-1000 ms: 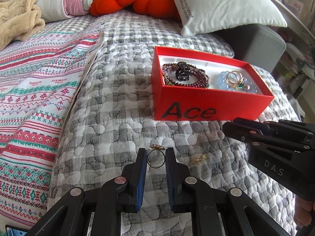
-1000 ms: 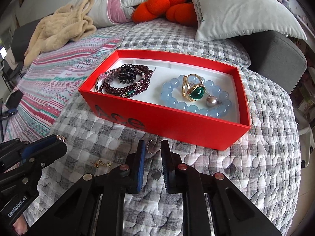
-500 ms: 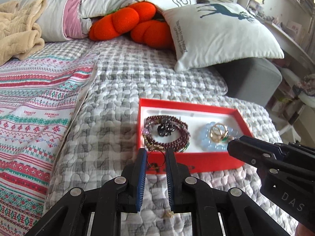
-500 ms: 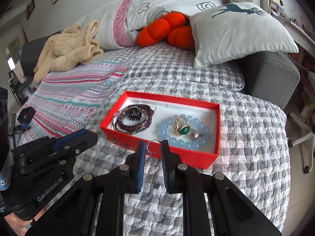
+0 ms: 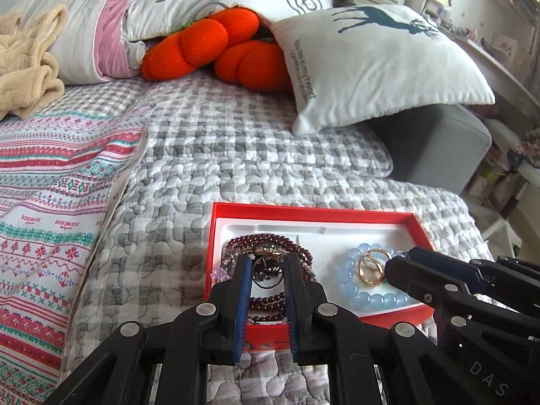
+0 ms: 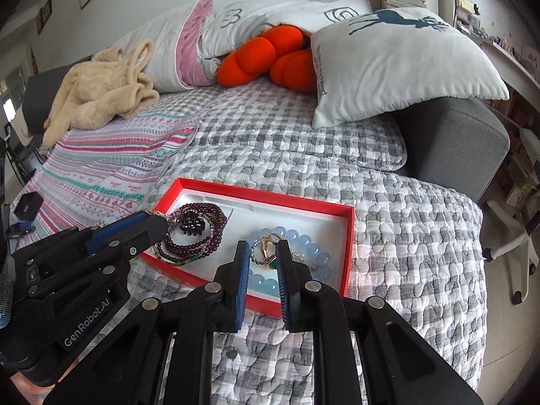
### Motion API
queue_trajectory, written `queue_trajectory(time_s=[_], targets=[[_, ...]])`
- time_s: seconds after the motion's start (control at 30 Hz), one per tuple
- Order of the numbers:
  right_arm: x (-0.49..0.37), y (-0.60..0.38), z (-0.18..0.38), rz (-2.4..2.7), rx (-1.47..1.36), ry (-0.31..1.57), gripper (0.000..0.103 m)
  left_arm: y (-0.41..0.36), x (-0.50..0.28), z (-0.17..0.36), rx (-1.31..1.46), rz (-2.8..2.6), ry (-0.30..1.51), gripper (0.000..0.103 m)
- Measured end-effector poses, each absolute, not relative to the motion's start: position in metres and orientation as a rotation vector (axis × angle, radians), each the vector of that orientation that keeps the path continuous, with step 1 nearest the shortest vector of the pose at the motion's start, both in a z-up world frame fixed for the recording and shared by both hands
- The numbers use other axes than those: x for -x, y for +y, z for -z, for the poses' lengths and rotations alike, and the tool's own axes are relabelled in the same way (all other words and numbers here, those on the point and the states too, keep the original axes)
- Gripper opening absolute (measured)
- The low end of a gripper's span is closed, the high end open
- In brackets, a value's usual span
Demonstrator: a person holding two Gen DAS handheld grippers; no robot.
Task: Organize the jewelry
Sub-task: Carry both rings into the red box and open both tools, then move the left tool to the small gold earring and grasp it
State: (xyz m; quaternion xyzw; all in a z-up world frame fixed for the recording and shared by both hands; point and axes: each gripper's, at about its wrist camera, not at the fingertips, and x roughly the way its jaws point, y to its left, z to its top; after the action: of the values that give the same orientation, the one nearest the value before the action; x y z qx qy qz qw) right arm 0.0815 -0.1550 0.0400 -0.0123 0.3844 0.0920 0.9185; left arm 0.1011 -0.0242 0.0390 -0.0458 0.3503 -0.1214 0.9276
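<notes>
A red box (image 5: 314,210) (image 6: 347,253) with a white liner lies on the grey checked quilt. It holds dark purple bead bracelets (image 5: 297,249) (image 6: 202,209), a black hair clip (image 6: 191,223), a blue bead bracelet (image 5: 378,298) (image 6: 310,246) and a gold ring with a green stone (image 5: 371,265) (image 6: 268,251). My left gripper (image 5: 267,263) is shut on a thin gold ring (image 5: 267,271) above the purple bracelets. My right gripper (image 6: 263,248) is shut on a small silver ring (image 6: 255,253) above the blue bracelet.
A striped blanket (image 5: 50,202) lies to the left. A deer pillow (image 5: 371,60), orange plush (image 5: 216,44) and other pillows sit at the back. A grey sofa arm (image 6: 455,141) stands right of the quilt. A chair base (image 6: 513,256) is on the floor.
Both grippers have risen off the quilt with their rings and moved forward over the red box. The left one now hangs over the purple bracelets, the right over the blue one.
</notes>
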Motion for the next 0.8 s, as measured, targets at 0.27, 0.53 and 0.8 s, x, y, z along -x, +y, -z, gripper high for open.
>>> queue_trajectory(time_s=[0.27,0.53,0.8], targets=[[-0.084,-0.158,-0.04,-0.187,0.009,0.797,0.019,-0.024,-0.099,-0.041,0.088,0.235,0.731,0.027],[-0.07,-0.163,-0.052,-0.199,-0.022,0.777,0.047,-0.01,-0.07,-0.044,0.082,0.2,0.756,0.061],[-0.04,-0.161,-0.044,-0.195,-0.011,0.812,0.066,0.008,-0.043,-0.027,0.035,0.15,0.839,0.086]])
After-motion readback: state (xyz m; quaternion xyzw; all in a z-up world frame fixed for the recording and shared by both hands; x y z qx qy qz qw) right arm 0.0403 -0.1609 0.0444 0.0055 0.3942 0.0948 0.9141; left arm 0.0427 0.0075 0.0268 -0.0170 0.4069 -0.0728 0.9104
